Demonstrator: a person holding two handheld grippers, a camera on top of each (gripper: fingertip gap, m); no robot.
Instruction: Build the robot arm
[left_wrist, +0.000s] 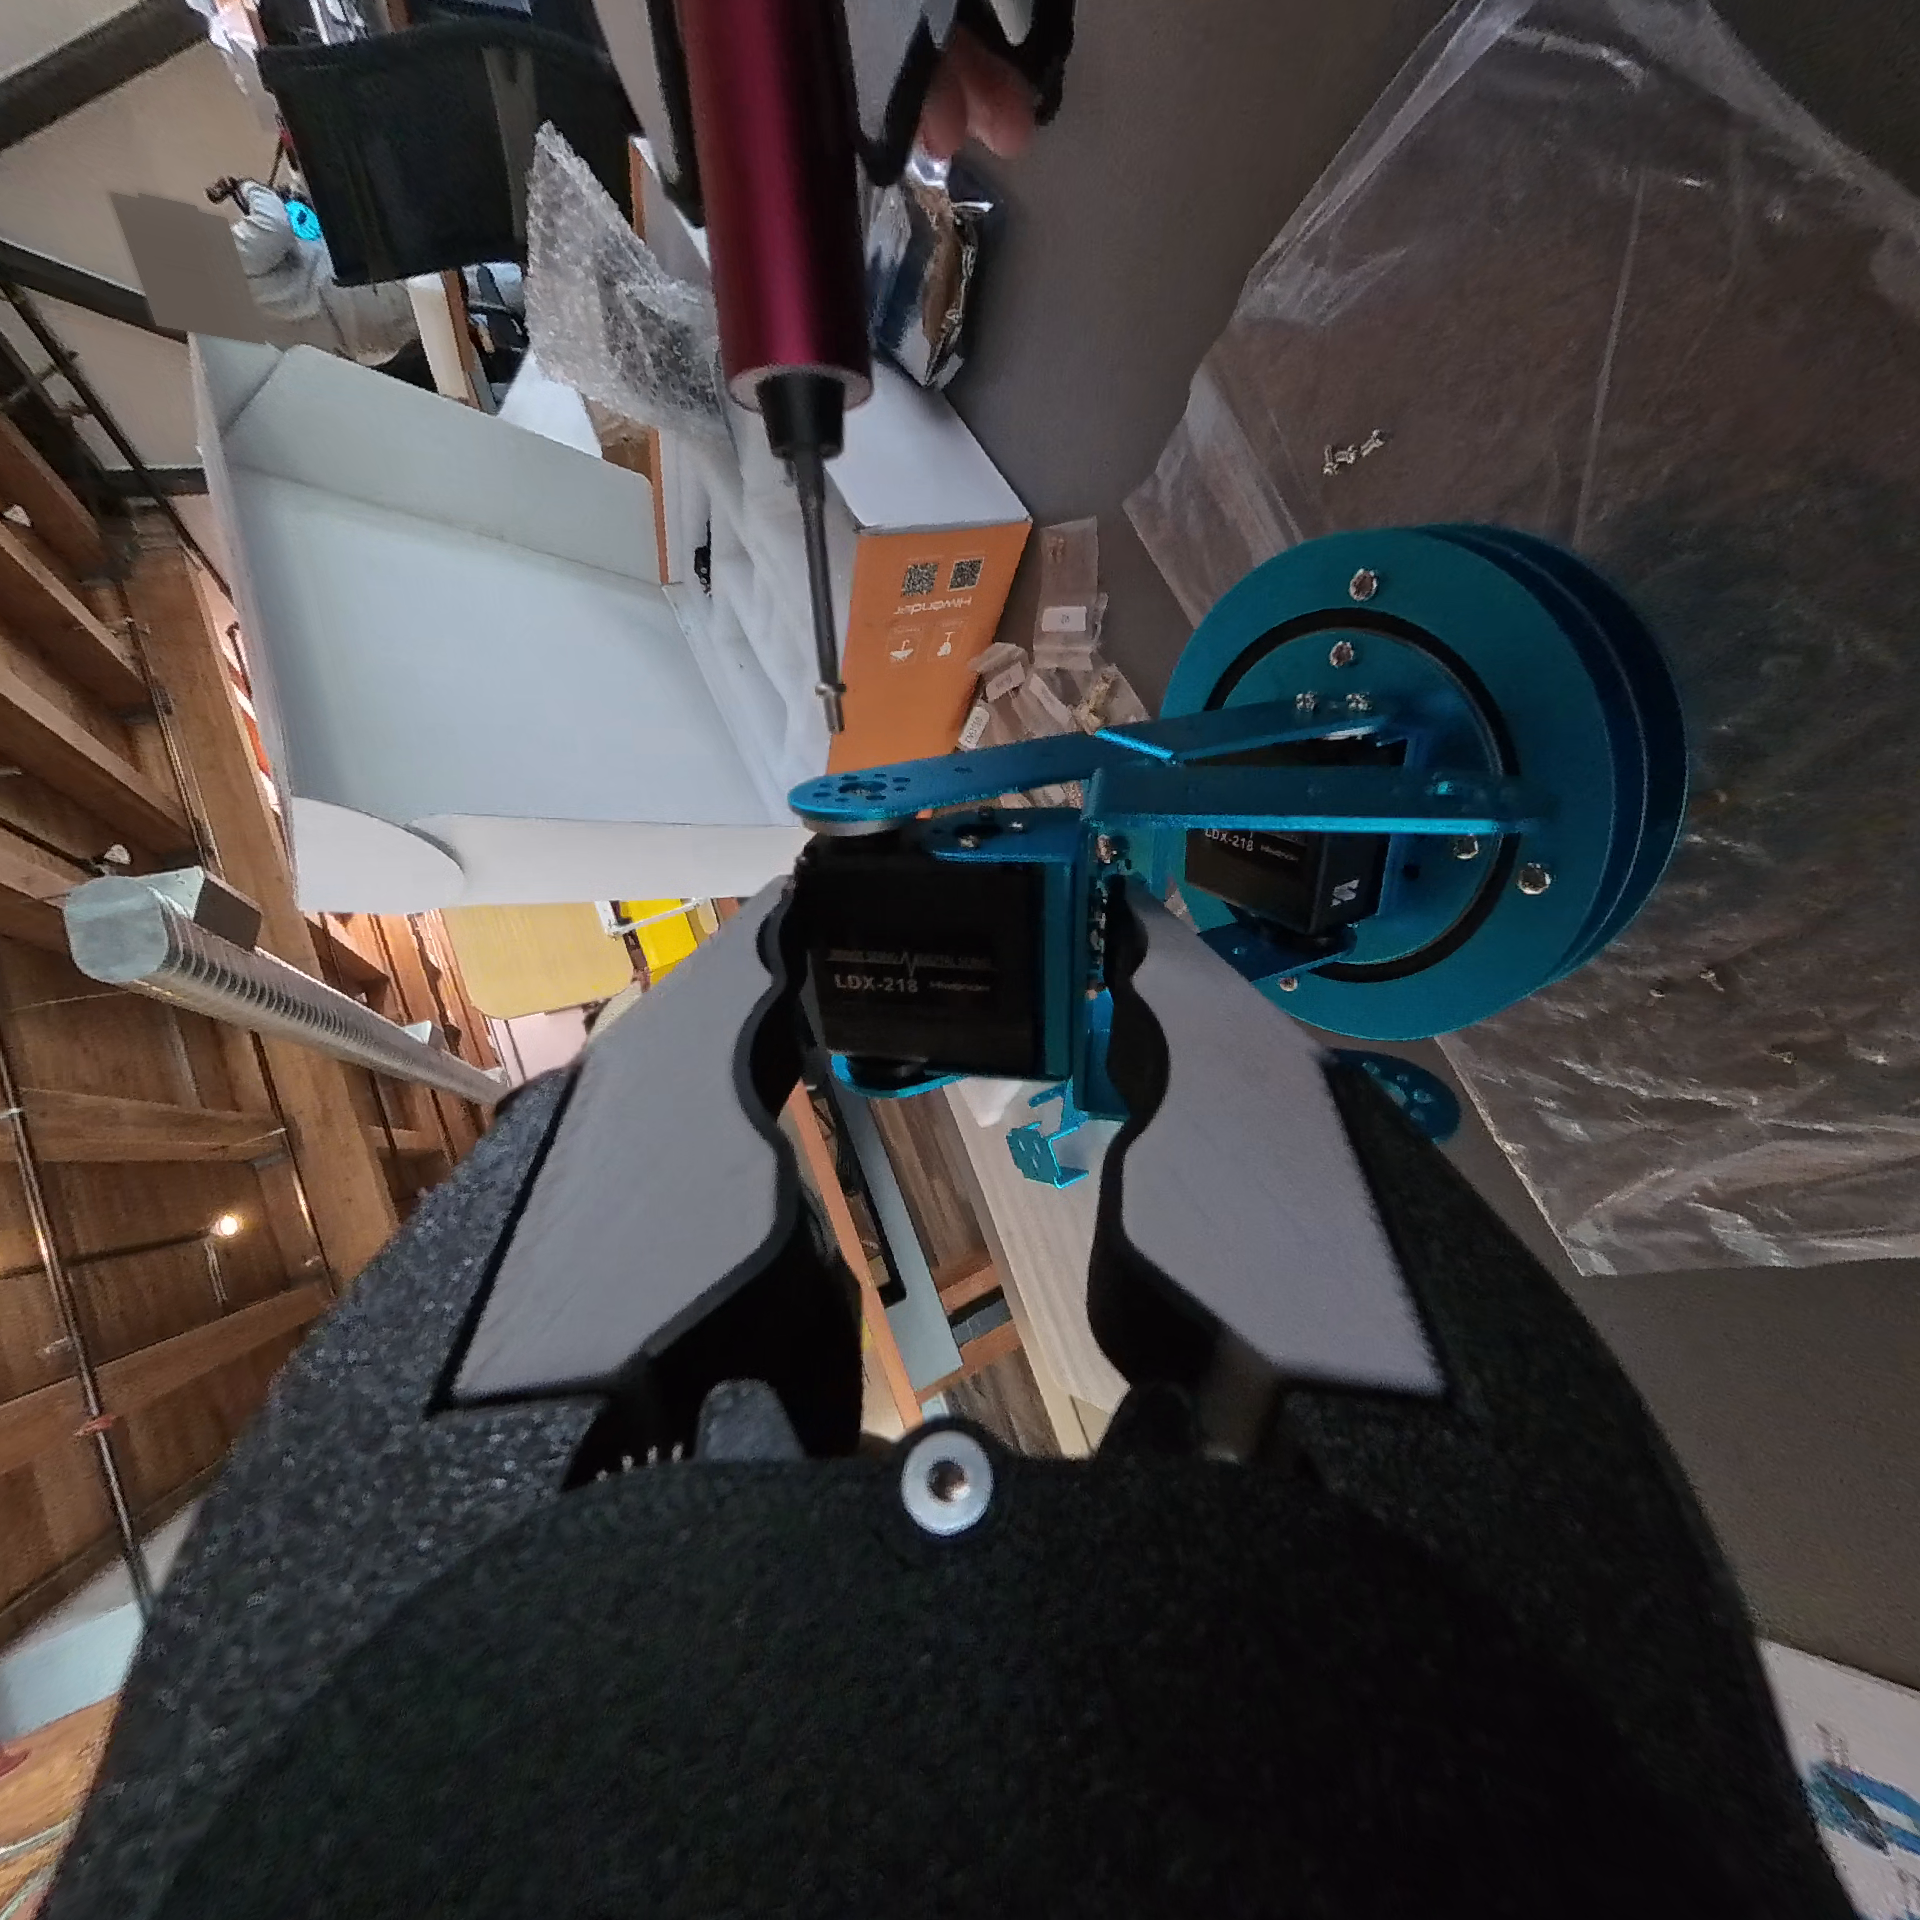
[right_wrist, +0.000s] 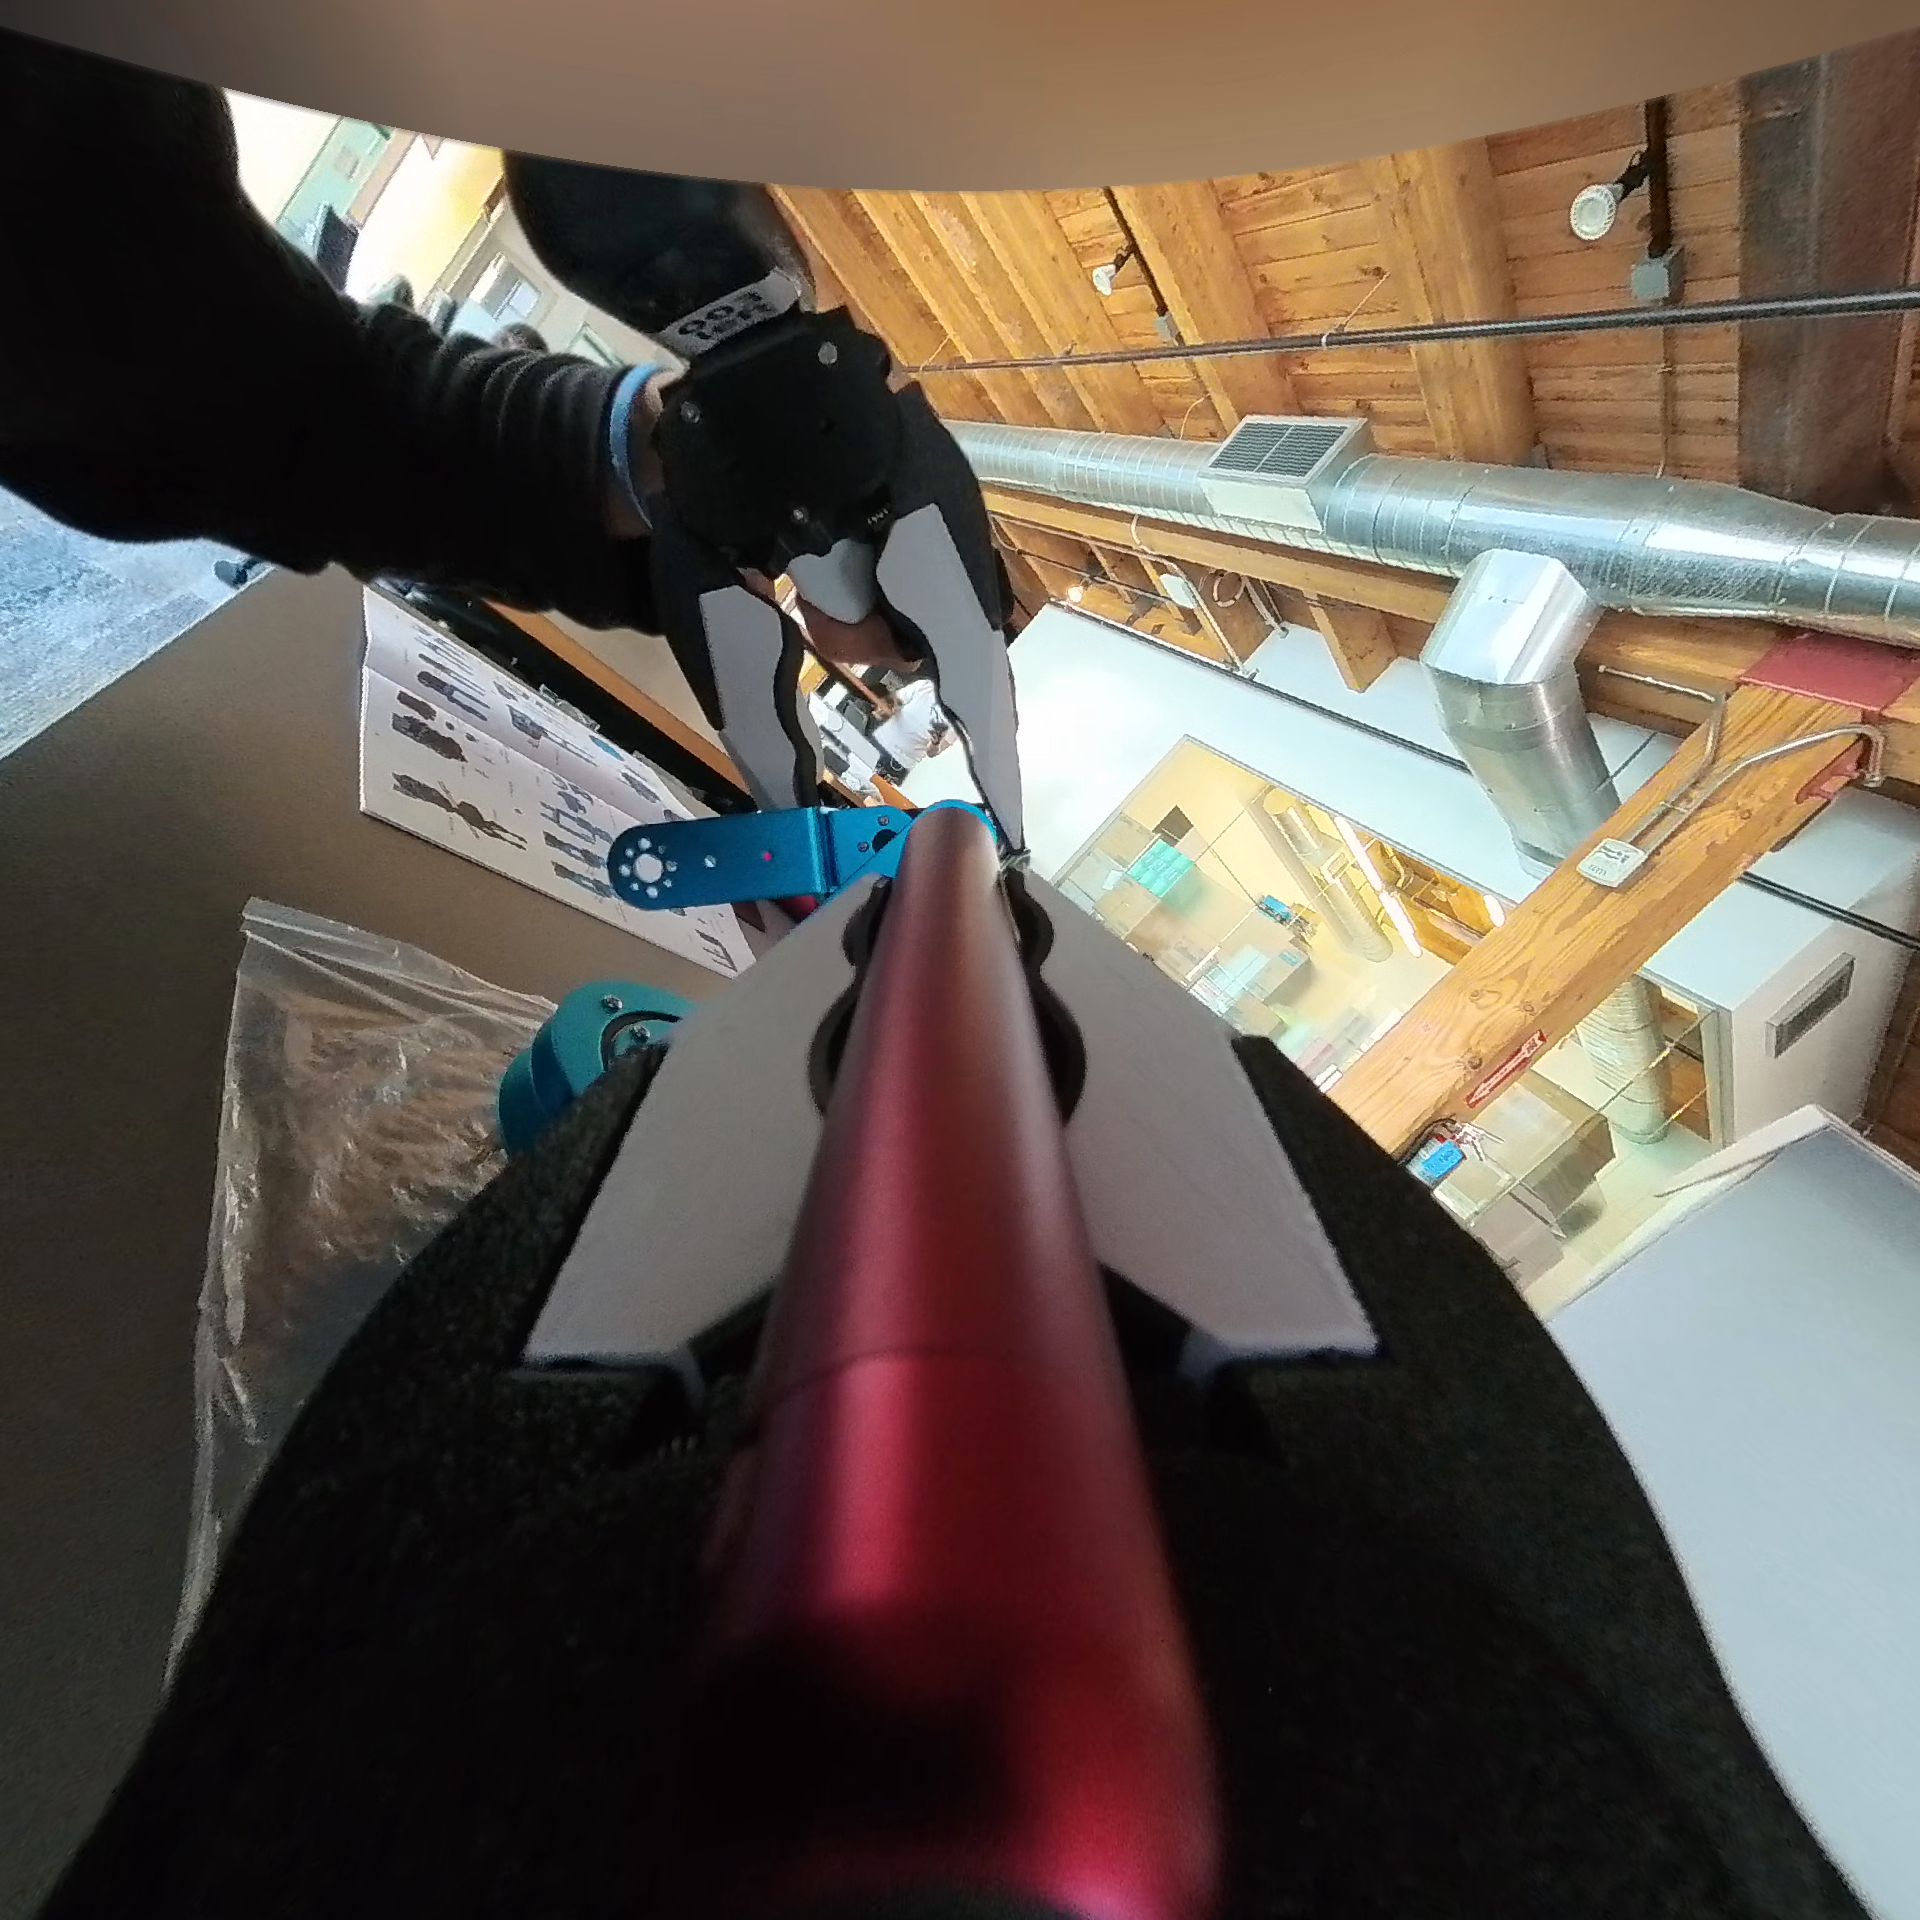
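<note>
Right now my left gripper (left_wrist: 940, 997) clamps the black servo (left_wrist: 925, 987) of a blue bracket arm (left_wrist: 1143, 769) on its round blue base (left_wrist: 1538, 790). My right gripper (right_wrist: 940, 925) grips a red electric screwdriver (right_wrist: 935, 1195), its bit (left_wrist: 821, 582) just above the arm's end.

Your left gripper (left_wrist: 951, 997) clamps a black servo (left_wrist: 925, 987) in the blue bracket arm (left_wrist: 997, 779) on its round base (left_wrist: 1558, 790); your right gripper (right_wrist: 940, 935) clasps the red screwdriver (right_wrist: 925, 1195), tip just above.

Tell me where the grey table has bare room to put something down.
Bare grey table lies between the instruction sheet and the plastic bag. Crowded: the orange box, small packets and blue servo assembly.
</note>
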